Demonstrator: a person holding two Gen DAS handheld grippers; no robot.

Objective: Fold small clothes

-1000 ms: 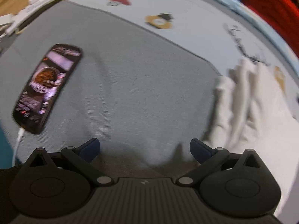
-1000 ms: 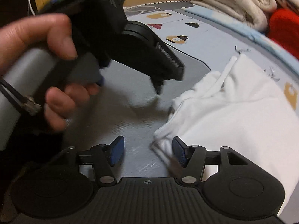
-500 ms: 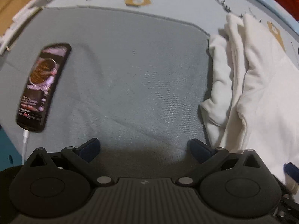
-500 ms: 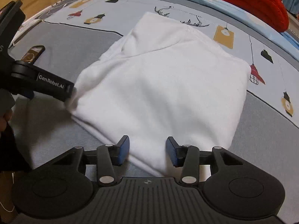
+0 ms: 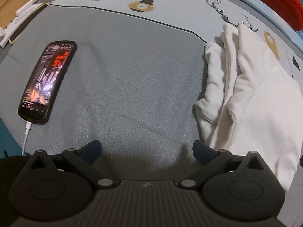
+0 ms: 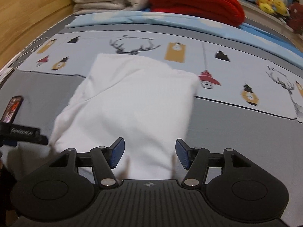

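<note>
Phone (image 5: 47, 83) lies far left on the grey bed cover (image 5: 132, 75), screen lit, charging cable plugged in at its near end. Not part of the job.

Left tool (image 5: 146, 151): jaws wide apart, nothing btwn them, only bare grey cover under the gap. It points steeply down. The white garment (image 5: 255, 104) lies to its right; the nearest bunched edge sits just beside the right fingertip, w/ no contact that I can tell. In the right wrist view the left tool's finger (image 6: 24, 133) shows at the left edge, right at the garment's near-left corner.

White garment (image 6: 132, 109) is already folded into a rough rectangle, flat on the bed, straddling the line btwn the grey zone and the printed zone. Long axis runs away from the tools, toward the stacked blankets at the head of the bed. Left side is messy: loose layers stick out.

Right tool (image 6: 149, 154): jaws apart, having just opened wider, pads clear of the cloth. The garment's near edge lies under the gap, so this tool is dead-centre on it.

Judgement: right tool is better placed for the near edge; left tool is nearer the untidy left flap. Next fold prob. goes along the long axis, near edge to far edge.
</note>
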